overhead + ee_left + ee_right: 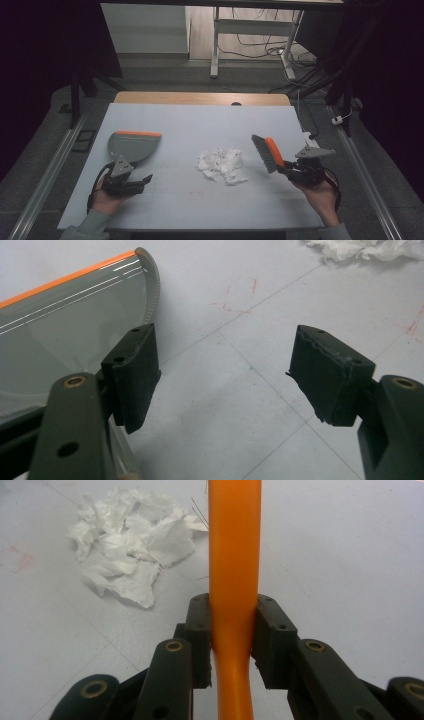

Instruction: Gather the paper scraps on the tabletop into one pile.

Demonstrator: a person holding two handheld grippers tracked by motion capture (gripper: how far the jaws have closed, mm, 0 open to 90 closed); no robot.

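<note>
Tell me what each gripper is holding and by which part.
The right gripper clamps the brush by its orange handle. The left gripper stands open beside the dustpan, with nothing between its pads.

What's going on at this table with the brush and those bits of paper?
A person is working with a handheld gripper in each hand. The right gripper is clamped on the orange handle of a small brush, held just right of a pile of torn white paper in the middle of the table. The left gripper is open, empty, beside a grey dustpan lying on the left. Nothing looks swept up yet.
</note>
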